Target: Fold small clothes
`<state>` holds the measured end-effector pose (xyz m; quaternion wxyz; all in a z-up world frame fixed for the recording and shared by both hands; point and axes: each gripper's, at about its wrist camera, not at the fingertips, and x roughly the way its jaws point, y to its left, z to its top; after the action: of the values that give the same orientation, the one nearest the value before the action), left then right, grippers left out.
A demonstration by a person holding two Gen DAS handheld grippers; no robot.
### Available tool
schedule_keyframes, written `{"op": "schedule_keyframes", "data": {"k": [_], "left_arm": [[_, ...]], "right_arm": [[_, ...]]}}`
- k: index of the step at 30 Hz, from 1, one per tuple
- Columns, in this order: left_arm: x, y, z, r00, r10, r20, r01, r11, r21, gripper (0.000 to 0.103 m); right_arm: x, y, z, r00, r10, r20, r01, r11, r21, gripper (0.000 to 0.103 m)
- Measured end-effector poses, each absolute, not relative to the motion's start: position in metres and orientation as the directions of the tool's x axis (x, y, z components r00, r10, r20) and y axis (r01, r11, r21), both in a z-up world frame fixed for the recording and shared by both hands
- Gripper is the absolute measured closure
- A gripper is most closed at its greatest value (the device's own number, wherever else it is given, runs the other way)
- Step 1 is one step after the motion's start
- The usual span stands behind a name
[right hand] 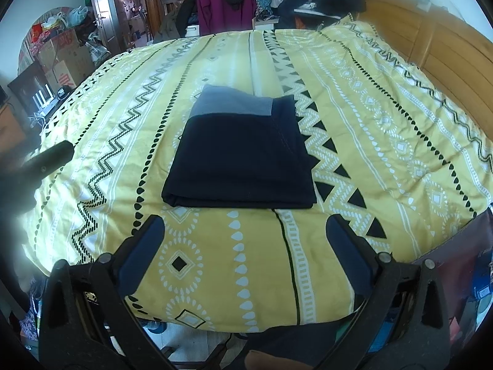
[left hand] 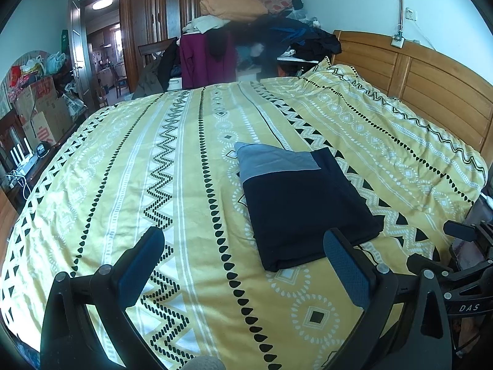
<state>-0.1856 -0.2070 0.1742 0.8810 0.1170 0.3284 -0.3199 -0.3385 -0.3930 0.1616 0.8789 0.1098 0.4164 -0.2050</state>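
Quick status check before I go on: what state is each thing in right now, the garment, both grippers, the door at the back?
Dark garment: folded into a flat rectangle, lying on the bedspread, grey band at the far end.
Left gripper: jaws open, empty, short of the garment.
Right gripper: jaws open, empty, short of the garment.
Bedspread: spread over the bed, lightly wrinkled.
Door: open.

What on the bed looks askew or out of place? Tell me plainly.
Nothing much stands out. The folded dark garment lies flat on the yellow patterned bedspread, its edges fairly even, with a grey band at its far end. Both hand-held grippers, left and right, are open and empty, clear of it.
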Motion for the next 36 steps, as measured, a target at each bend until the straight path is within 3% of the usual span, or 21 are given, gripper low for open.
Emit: {"op": "schedule_keyframes", "data": {"k": [12,36], "left_arm": [[-0.166,-0.2,0.199,0.632,-0.476,-0.612,0.602,0.799,0.0,0.0],[-0.179,-0.241,0.21,0.568,-0.565,-0.598,0.684,0.728,-0.04,0.0]], "right_arm": [[-0.314,-0.414,0.222,0.675,-0.349,-0.65,0.462,0.887,0.004,0.0],[-0.323,-0.434,0.221,0.696,-0.278,-0.662,0.435,0.897,0.081,0.0]]}}
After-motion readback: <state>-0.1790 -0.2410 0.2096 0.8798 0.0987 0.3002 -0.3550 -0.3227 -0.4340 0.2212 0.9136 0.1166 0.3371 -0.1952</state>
